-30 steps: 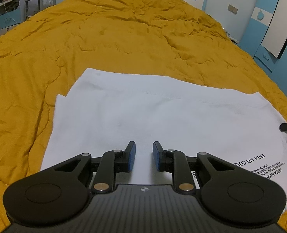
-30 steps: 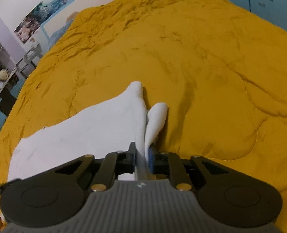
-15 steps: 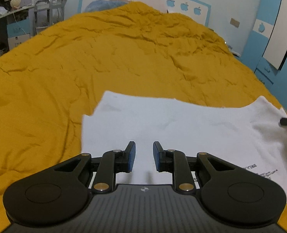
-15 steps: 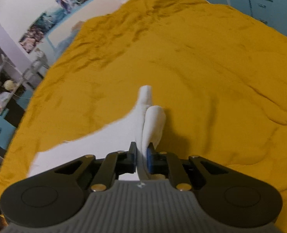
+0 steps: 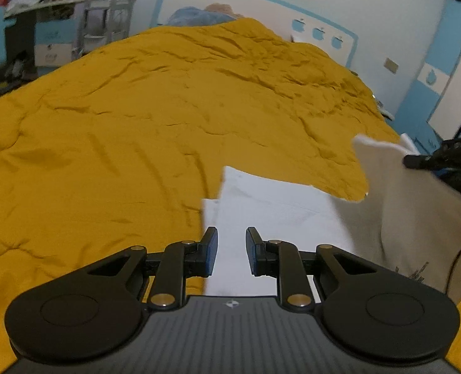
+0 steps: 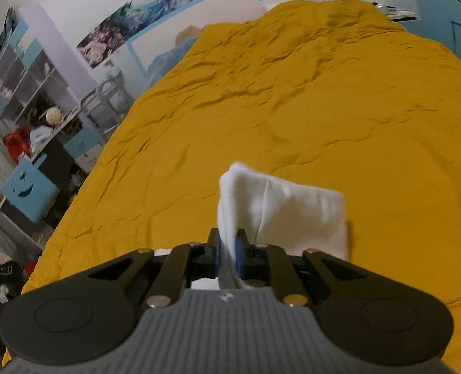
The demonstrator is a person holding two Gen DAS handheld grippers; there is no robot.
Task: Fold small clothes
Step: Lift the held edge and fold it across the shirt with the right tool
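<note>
A white T-shirt [image 5: 280, 208] with black print lies partly on the yellow bedspread [image 5: 137, 131]. Its right side is lifted off the bed. My right gripper [image 6: 227, 241] is shut on the white T-shirt [image 6: 280, 205] and holds a bunched sleeve end up above the bedspread. That gripper shows as a black tip at the right edge of the left wrist view [image 5: 442, 159]. My left gripper [image 5: 231, 251] is open and empty, with its fingertips just above the shirt's near left edge.
The yellow bedspread [image 6: 324, 99] covers the whole bed. Shelves, a blue box [image 6: 28, 190] and clutter stand past the bed's left side. Blue cabinets [image 5: 442, 71] stand on the right. A headboard wall with pictures is at the far end.
My right gripper has lifted the shirt's right side up off the bed and carried it leftward. The flat white area has shrunk. My left gripper stayed open and has risen.
</note>
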